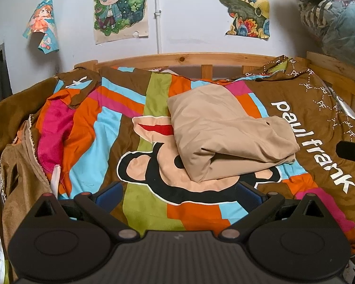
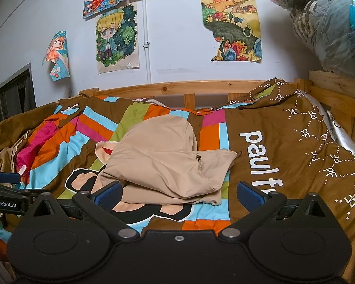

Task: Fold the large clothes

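Striped quilt [image 1: 135, 123] covers the bed; on its middle lies the beige garment [image 1: 224, 137], folded into a thick, soft, light bundle, likely limp once lifted. I would pinch its near doubled edge. My left gripper [image 1: 177, 193] and right gripper [image 2: 177, 193] hover wide, empty.

My left gripper [image 1: 178, 193] is matte black plastic: two rounded housings, each with a shallow circular recess, flanking a ribbed central block. Angled black links carry dull metal pivot pins and small reddish caps. The fingers [image 1: 111, 190] wear blue textured pads. My right gripper [image 2: 178, 193] is built the same, with a single screw in its centre plate.
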Available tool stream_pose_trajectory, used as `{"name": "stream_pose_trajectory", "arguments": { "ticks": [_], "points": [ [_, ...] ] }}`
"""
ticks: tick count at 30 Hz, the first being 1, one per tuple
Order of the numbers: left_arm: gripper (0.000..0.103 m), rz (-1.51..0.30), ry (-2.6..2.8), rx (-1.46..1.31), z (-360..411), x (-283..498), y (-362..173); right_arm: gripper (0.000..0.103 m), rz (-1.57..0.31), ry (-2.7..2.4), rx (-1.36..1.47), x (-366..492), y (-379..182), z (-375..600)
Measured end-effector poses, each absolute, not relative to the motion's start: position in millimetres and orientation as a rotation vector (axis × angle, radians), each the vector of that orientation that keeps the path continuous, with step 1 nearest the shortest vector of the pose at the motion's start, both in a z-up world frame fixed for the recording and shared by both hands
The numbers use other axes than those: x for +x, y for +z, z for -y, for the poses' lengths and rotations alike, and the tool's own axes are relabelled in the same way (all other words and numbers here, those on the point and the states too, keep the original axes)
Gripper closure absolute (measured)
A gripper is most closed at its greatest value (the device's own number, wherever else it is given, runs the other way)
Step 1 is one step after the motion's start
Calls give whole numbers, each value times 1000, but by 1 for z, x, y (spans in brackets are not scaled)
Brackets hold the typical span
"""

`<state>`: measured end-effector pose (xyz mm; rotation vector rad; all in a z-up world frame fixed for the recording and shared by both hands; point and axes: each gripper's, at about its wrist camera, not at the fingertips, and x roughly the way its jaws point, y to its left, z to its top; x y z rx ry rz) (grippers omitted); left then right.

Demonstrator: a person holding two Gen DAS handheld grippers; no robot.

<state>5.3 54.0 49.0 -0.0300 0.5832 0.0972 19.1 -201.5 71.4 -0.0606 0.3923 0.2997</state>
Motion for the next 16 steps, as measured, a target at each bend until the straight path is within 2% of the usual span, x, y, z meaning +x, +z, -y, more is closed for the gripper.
{"name": "stream_pose_trajectory", "arguments": {
  "ticks": [16],
  "points": [
    [1, -590, 98, -30, -56, 6, 49, 1, -394, 299, -59, 20, 72, 202]
  ]
}}
